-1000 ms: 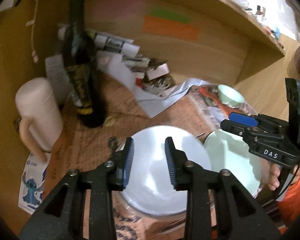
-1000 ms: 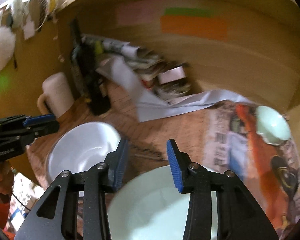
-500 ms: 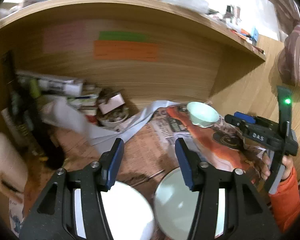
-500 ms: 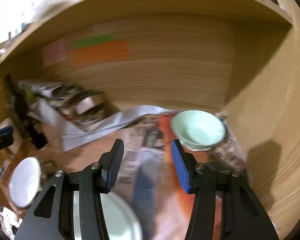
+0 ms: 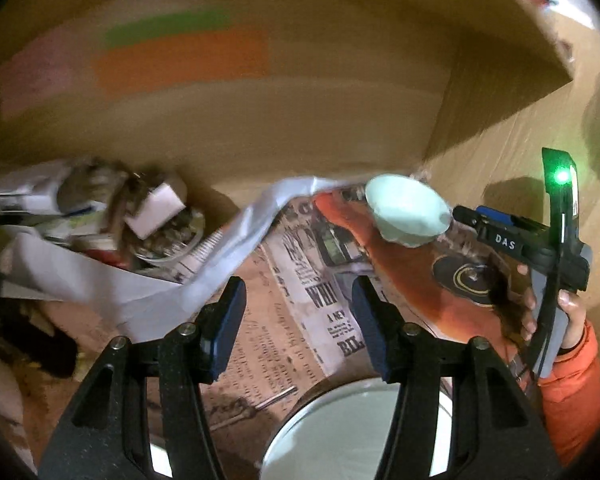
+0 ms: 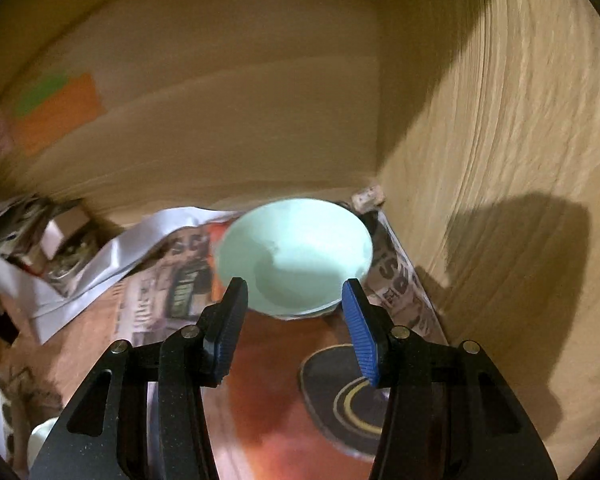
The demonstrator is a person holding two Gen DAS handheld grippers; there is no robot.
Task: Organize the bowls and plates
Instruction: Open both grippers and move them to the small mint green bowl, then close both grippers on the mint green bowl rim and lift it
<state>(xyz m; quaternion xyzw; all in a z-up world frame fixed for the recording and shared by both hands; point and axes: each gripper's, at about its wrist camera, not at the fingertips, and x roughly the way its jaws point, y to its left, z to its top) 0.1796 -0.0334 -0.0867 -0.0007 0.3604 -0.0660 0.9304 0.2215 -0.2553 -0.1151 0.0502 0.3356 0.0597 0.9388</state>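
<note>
Right tongs [image 6: 294, 322] are hovering wide open, empty, just before the mint bowl [image 6: 294, 256] in the shelf corner. Left tongs [image 5: 296, 328], also open w/ nothing, are hanging over a plate [image 5: 352, 436]. Risk: pads nudging the bowl's rim, tipping it.

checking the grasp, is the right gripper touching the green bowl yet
Cannot tell. In the right wrist view the open right gripper frames the bowl; in the left wrist view its fingers meet the rim without a plain gap.
</note>
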